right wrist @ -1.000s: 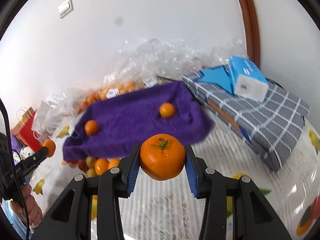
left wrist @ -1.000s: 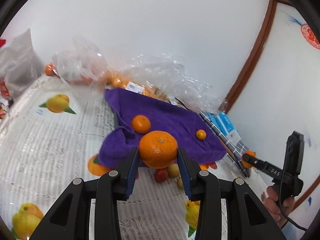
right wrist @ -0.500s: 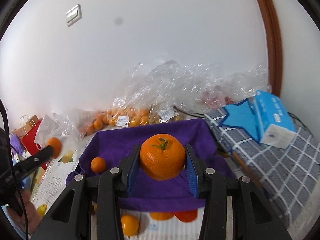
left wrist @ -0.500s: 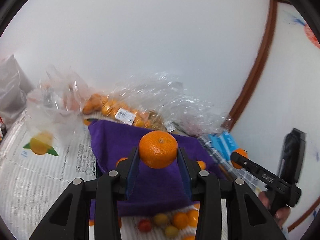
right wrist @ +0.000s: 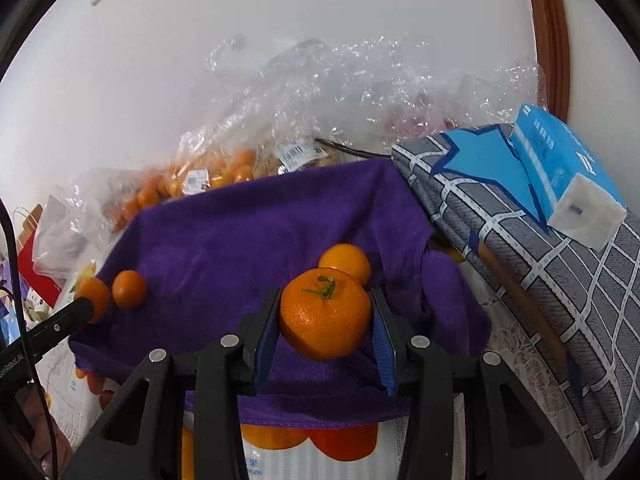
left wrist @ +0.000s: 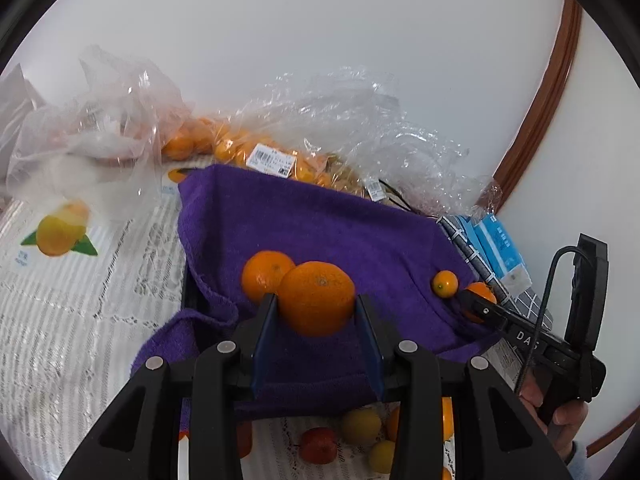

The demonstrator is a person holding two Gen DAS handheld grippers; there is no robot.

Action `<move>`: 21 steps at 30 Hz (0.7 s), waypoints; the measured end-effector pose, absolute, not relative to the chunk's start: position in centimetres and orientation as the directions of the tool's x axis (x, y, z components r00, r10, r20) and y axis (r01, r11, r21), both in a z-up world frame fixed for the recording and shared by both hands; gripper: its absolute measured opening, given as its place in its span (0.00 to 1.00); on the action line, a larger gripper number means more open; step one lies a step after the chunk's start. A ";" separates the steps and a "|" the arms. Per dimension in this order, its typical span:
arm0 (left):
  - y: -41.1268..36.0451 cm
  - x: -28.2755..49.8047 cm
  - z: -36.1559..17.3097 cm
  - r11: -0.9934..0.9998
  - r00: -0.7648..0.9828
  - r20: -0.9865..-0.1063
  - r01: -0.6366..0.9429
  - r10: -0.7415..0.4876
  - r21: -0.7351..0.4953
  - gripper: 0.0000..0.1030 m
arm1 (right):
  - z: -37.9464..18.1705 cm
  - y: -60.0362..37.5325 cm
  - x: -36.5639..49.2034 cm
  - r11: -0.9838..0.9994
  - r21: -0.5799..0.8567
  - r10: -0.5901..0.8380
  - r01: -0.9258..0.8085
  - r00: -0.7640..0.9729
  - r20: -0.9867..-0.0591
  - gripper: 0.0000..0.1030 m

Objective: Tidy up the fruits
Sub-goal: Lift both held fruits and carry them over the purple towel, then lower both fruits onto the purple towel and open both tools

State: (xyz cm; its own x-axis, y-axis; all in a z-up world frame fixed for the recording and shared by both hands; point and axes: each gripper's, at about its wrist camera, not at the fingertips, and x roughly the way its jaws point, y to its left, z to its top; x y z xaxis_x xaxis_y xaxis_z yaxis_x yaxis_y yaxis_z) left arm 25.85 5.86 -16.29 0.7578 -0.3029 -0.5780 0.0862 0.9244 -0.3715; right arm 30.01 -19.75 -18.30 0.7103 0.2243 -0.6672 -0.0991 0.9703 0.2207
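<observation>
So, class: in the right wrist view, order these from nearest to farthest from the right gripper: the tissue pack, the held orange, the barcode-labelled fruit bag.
1. Held orange, between the right gripper fingers.
2. Tissue pack, up right on the checked cloth.
3. Fruit bag, far back left by the wall.

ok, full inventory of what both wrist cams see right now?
held oranges: 2, orange, one in the left tool, one in the right tool
loose oranges: 2, orange, on the towel, a big one at left and a small one at right
towel: 1, purple, centre
bags: several, clear, behind the towel, some holding oranges
tissue pack: 1, blue, on the cloth
cloth: 1, grey checked, right of the towel
small fruit: several, yellow, red, orange, in front of the towel
tablecloth: 1, white, fruit prints
hand: 1, on the right tool's handle
</observation>
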 end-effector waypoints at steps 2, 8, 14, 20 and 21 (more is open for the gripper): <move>5.8 26.1 -16.3 0.931 0.762 -0.583 0.071 -0.282 -0.357 0.36 | -18.4 -19.8 30.0 0.972 0.213 0.215 -0.094 0.714 -0.667 0.41; 6.0 26.7 -16.9 0.938 0.750 -0.612 0.033 -0.251 -0.344 0.36 | -19.0 -20.0 30.4 0.973 0.216 0.211 -0.081 0.695 -0.687 0.41; 6.7 26.8 -17.0 0.932 0.744 -0.621 0.006 -0.247 -0.363 0.36 | -19.3 -19.7 30.5 0.977 0.201 0.196 -0.074 0.688 -0.699 0.41; 6.5 26.7 -17.0 0.938 0.745 -0.623 0.009 -0.238 -0.347 0.36 | -19.0 -19.4 30.1 0.983 0.170 0.174 -0.075 0.699 -0.694 0.48; 6.4 26.8 -17.0 0.939 0.745 -0.624 0.010 -0.237 -0.345 0.36 | -18.9 -19.4 29.9 0.984 0.163 0.166 -0.072 0.705 -0.689 0.49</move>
State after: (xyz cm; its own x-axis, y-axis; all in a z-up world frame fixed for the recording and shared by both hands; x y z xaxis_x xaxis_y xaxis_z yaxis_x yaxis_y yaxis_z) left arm 26.75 6.43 -17.05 0.7448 -0.2369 -0.6238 0.0097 0.9386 -0.3449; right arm 29.94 -19.36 -18.93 0.7053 0.1658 -0.6892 -0.0724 0.9840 0.1627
